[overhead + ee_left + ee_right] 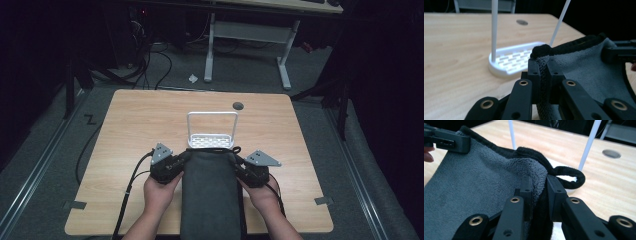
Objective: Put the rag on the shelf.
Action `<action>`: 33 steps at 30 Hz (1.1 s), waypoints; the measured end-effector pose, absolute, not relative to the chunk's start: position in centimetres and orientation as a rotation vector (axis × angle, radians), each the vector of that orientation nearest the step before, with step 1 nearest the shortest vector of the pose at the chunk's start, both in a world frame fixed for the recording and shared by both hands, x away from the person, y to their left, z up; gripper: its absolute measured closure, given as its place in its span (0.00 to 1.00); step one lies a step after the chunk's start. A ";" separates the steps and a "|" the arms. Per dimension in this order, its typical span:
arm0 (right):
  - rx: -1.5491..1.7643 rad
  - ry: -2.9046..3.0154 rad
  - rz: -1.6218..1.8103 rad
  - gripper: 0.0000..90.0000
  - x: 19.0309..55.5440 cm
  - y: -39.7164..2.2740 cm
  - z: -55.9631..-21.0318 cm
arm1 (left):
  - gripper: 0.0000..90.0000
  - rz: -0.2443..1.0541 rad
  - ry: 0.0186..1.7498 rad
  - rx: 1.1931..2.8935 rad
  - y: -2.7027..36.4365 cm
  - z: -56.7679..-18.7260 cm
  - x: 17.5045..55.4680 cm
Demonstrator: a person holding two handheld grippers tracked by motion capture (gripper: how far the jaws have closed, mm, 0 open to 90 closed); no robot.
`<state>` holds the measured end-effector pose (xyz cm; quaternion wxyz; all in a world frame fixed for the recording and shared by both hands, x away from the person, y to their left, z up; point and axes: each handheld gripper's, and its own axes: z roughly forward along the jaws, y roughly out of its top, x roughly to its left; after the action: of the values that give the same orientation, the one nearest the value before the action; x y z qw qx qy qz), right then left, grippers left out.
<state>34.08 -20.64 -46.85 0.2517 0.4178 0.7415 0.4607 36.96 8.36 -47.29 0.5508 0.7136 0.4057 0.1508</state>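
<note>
Wood table [125, 150] is carrying everything we are working with, its pale top running from the near edge by our forearms to a small dark round port [238, 105] at the far side. Over its near middle we are holding a dark grey towel [210, 195], which is hanging down past the near edge while its far edge is stretching between our two tools. Just beyond that far edge a white rack [212, 141] is standing on the table, a slotted oval base with a tall thin hoop rising from it. We are pinching the towel's far left corner in the left gripper [543, 68], whose jaws are clamping on the black-hemmed cloth, the pads pressing it from both sides. We are gripping the far right corner the same way in the right gripper [539, 186], jaws squeezing the bunched fabric. Beside that corner a small black hanging loop [571, 178] is sticking out toward the rack.
</note>
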 end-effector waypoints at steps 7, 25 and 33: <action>1.102 1.968 1.289 0.86 34.2 -20.8 -44.9 | 0.93 0.380 0.934 1.663 8.3 -45.0 37.4; 1.006 1.829 1.351 0.86 35.0 -20.7 -39.4 | 0.94 0.506 0.826 1.570 8.3 -38.1 38.1; 0.966 1.795 1.367 0.86 35.5 -20.5 -37.1 | 0.94 0.541 0.791 1.533 8.5 -36.0 38.7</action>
<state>35.54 -20.51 -37.10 0.3370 0.3706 0.6886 0.5243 38.70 8.49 -36.01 0.6187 0.6662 0.3436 0.2351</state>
